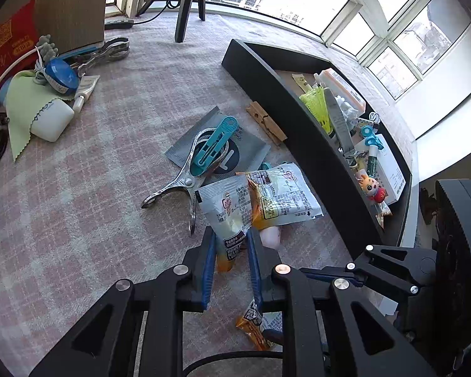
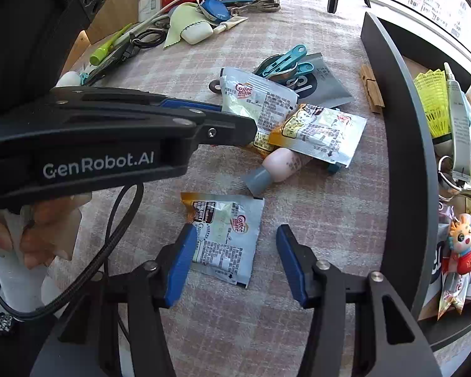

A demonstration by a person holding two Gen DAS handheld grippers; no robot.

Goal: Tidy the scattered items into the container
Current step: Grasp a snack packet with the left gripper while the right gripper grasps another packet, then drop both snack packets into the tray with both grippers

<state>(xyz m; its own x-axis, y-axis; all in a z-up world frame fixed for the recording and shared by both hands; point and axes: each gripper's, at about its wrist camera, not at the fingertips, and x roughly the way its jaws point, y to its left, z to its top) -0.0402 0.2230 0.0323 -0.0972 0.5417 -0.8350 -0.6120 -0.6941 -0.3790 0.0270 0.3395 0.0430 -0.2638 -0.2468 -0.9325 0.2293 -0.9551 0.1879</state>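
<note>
My left gripper (image 1: 230,235) has its jaws around the orange end of a Coffee mate sachet (image 1: 232,210), narrowly apart; whether they pinch it I cannot tell. It shows from the side in the right wrist view (image 2: 251,130) at the same sachet (image 2: 257,100). My right gripper (image 2: 235,242) is open, its fingers either side of another Coffee mate sachet (image 2: 229,235) lying flat on the cloth. A third sachet (image 2: 323,130) lies on a pink bottle (image 2: 282,165). The black container (image 1: 298,116) stands at the right, holding several items.
Metal tongs (image 1: 185,172) with a teal clip (image 1: 213,144) lie on a grey packet (image 1: 251,150). A wooden clothespin (image 1: 267,122) lies by the container wall (image 2: 402,125). A pile with a white case (image 1: 51,119), green cloth and blue tin sits far left.
</note>
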